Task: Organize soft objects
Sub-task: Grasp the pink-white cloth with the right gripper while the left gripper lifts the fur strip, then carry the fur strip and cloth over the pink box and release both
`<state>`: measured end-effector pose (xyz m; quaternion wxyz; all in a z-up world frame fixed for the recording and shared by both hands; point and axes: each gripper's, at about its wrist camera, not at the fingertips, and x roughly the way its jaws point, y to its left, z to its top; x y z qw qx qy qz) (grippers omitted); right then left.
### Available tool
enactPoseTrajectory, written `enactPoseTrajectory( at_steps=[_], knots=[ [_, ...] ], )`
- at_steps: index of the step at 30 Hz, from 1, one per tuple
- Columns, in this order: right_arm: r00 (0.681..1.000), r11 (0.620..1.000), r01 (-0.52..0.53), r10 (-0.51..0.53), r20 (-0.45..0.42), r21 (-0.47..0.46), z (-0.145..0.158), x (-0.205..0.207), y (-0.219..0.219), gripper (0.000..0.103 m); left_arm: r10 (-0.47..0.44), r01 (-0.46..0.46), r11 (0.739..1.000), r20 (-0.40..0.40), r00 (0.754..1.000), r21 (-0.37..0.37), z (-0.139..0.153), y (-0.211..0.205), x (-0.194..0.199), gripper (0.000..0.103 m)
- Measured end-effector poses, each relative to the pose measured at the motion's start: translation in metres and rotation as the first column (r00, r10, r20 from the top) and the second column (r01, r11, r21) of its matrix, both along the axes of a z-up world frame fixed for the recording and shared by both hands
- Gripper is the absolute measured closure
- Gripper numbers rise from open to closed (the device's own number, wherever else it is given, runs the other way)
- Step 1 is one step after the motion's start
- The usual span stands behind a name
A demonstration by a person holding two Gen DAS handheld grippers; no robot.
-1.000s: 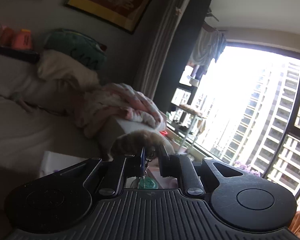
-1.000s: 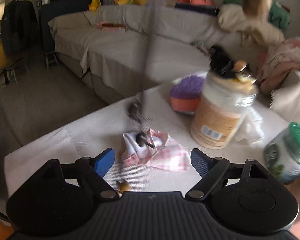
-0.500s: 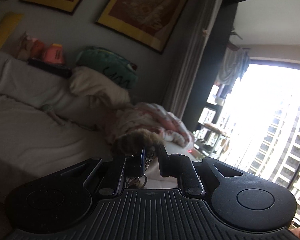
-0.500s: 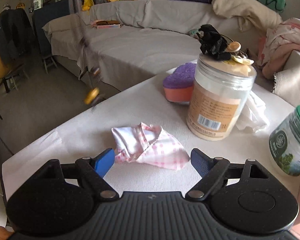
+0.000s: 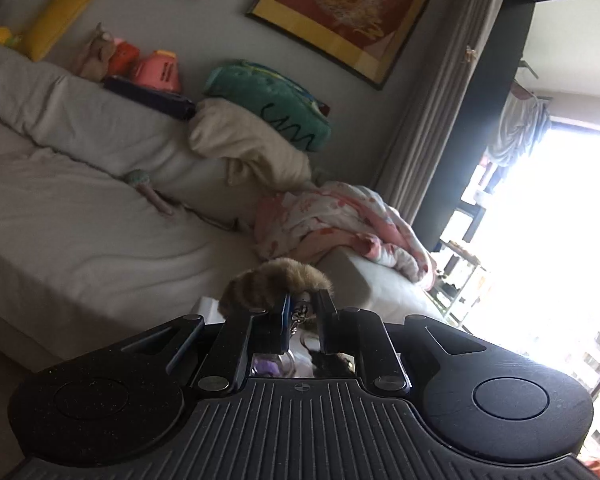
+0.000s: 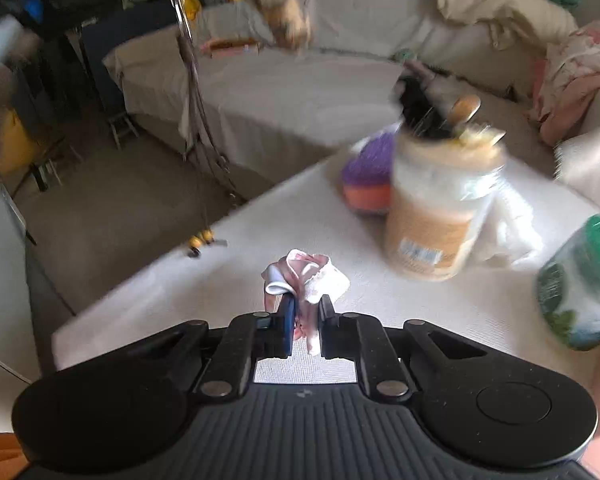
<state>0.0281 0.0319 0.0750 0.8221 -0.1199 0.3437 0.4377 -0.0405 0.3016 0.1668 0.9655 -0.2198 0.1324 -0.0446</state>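
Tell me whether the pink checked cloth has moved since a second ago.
Yes. The pink checked cloth, earlier spread flat left of the tall jar, is now bunched between the right gripper, whose jaws have just closed on it.

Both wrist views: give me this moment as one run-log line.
left gripper: shut on furry brown toy | right gripper: just closed on pink checked cloth | table: jars, sponge remain

Thin pink checked cloth (image 6: 306, 280), shaggy brown fur toy (image 5: 276, 286) (both matt), glossy clear plastic jar (image 6: 436, 216).
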Motion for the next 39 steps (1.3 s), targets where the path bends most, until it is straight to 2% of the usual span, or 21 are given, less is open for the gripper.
enactPoseTrajectory(
  at_steps=[4,6,8,11,13,16,21,26,29,32,36,39],
  knots=[
    [0.992,0.994,0.048,-0.058,0.112,0.095,0.058,-0.002,-0.04,0.092,-0.011,0.008,0.998,0.041,0.999,0.067,0.034,0.0,0.029,0.087],
    [0.973,0.986,0.096,-0.122,0.195,0.135,0.089,0.0,-0.063,0.092,-0.018,0.01,0.994,0.076,0.997,0.11,0.058,-0.006,0.05,0.087],
    [0.944,0.971,0.157,-0.201,0.263,0.179,0.119,0.003,-0.09,0.092,-0.034,0.021,0.993,0.111,0.993,0.119,0.08,-0.013,0.07,0.087],
    [0.879,0.939,0.248,-0.321,0.352,0.237,0.15,0.006,-0.134,0.092,-0.103,0.088,0.991,0.158,0.982,0.099,0.112,-0.035,0.101,0.087],
    [0.833,0.91,0.321,-0.403,0.379,0.263,0.161,0.01,-0.164,0.092,-0.166,0.149,0.984,0.187,0.968,0.1,0.131,-0.058,0.12,0.087],
    [0.776,0.868,0.414,-0.494,0.392,0.274,0.164,0.016,-0.203,0.092,-0.254,0.228,0.964,0.218,0.942,0.139,0.154,-0.103,0.141,0.087],
    [0.726,0.801,0.527,-0.598,0.34,0.285,0.149,0.025,-0.258,0.091,-0.405,0.39,0.914,0.241,0.882,0.108,0.17,-0.179,0.176,0.087],
    [0.699,0.758,0.588,-0.652,0.294,0.283,0.13,0.026,-0.295,0.091,-0.512,0.501,0.859,0.177,0.841,0.103,0.146,-0.248,0.203,0.087],
    [0.684,0.738,0.612,-0.674,0.277,0.285,0.119,0.024,-0.309,0.091,-0.561,0.556,0.828,0.116,0.82,0.073,0.113,-0.277,0.216,0.087],
    [0.681,0.728,0.619,-0.684,0.26,0.295,0.111,0.019,-0.318,0.091,-0.601,0.601,0.799,0.031,0.798,0.022,0.068,-0.296,0.231,0.087],
    [0.688,0.722,0.627,-0.689,0.227,0.293,0.102,0.02,-0.322,0.091,-0.613,0.61,0.789,-0.136,0.778,-0.064,0.0,-0.305,0.252,0.085],
    [0.701,0.725,0.627,-0.684,0.2,0.285,0.096,0.024,-0.317,0.091,-0.587,0.59,0.807,-0.177,0.79,-0.043,-0.023,-0.296,0.26,0.085]
  ],
)
